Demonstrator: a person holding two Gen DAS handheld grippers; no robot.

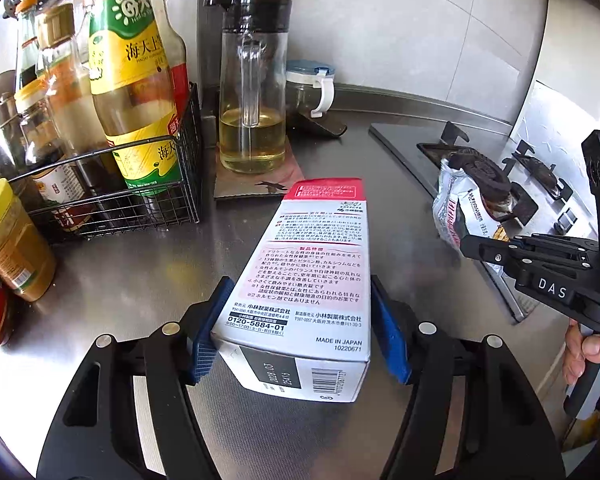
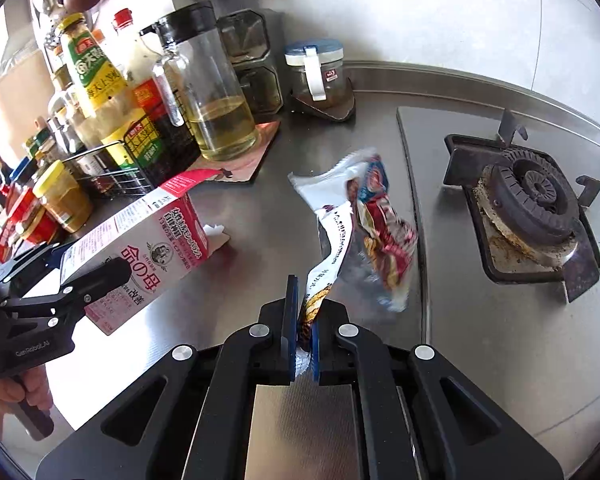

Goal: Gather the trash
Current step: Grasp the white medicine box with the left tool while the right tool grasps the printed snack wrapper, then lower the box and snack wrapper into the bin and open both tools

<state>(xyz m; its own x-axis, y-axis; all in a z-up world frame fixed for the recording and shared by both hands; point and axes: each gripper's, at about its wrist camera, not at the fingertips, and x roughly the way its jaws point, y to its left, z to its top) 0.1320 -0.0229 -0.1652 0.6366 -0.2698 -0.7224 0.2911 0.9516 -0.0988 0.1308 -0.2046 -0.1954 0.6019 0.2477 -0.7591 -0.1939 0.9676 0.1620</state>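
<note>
Left tongs (image 1: 300, 332) clamp tilted box (image 1: 304, 280); right tongs (image 2: 302, 320) pinch wrapper (image 2: 364, 232) aloft.

A wire basket (image 1: 112, 200) at the left of the frame holds several condiment bottles, including a green-and-yellow labelled bottle (image 1: 134, 80). A glass oil pitcher (image 1: 254, 92) stands at upper centre on a mat. A gas burner (image 2: 530, 200) occupies the right side of the steel countertop (image 2: 500, 340).
</note>
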